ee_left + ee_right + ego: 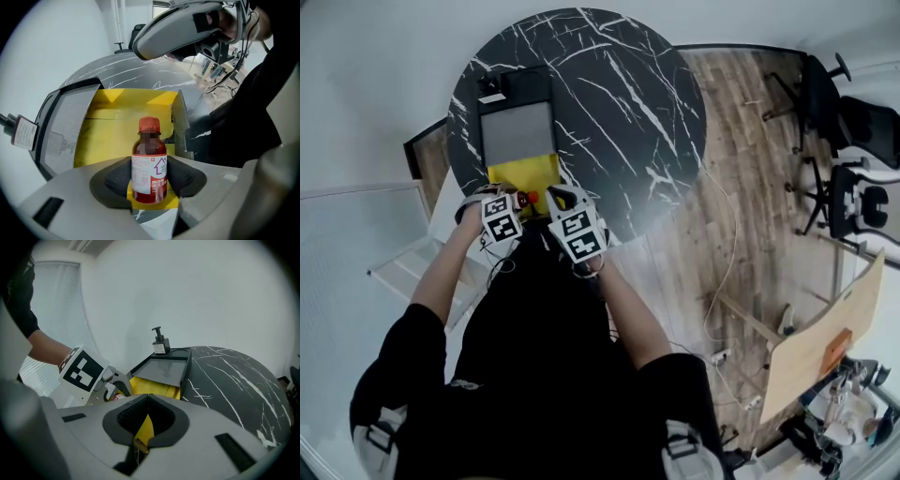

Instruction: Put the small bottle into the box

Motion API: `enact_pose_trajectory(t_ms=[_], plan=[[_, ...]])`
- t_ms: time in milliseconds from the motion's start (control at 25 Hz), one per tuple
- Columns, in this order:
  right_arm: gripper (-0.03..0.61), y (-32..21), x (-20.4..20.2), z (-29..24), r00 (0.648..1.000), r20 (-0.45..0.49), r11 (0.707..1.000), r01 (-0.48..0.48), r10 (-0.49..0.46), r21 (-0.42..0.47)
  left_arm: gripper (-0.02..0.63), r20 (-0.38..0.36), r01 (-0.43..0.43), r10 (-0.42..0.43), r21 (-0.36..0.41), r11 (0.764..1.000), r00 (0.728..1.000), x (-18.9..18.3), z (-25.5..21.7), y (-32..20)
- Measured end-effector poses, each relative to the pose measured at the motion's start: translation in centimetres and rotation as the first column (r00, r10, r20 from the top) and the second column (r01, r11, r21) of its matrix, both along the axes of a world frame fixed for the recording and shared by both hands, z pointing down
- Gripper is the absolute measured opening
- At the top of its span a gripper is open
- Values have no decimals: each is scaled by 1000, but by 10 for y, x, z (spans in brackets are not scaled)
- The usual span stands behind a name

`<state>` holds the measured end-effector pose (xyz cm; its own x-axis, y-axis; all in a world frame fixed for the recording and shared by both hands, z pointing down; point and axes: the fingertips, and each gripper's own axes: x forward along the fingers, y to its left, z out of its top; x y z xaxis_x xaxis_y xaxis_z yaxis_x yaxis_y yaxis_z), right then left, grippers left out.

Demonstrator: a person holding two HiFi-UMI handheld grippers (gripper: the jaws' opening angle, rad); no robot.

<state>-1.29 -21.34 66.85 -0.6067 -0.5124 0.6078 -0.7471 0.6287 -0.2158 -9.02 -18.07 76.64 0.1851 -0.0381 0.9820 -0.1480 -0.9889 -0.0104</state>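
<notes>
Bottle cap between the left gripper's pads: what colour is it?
Orange-red. The cap on the small bottle shows best in the left gripper view.

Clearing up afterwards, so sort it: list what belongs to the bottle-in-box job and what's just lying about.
In the job:
small bottle, held in the left gripper jaws
yellow box
box flap, pinched by the right gripper

Lying about:
pump bottle on the table
office chairs

I see small bottle (149,161) glossy amber, paper label; box (110,133) matt yellow card; table (619,103) polished black marble look; floor (750,187) wood plank.
</notes>
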Motion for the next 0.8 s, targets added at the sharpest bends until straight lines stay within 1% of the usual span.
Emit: enact_pose_trajectory(t_ms=[200, 520, 800], plan=[[-3, 7, 1, -1, 1000, -4, 1000, 6, -6, -2, 216, 3, 14, -14, -7, 1000, 1000, -2, 0, 5], [-3, 16, 5, -4, 1000, -8, 1000, 11, -11, 4, 216, -5, 25, -25, 22, 999, 1000, 1, -4, 5], [-3, 25, 8, -9, 1000, -14, 1000, 19, -19, 16, 216, -34, 73, -71, 60, 996, 997, 4, -12, 4]])
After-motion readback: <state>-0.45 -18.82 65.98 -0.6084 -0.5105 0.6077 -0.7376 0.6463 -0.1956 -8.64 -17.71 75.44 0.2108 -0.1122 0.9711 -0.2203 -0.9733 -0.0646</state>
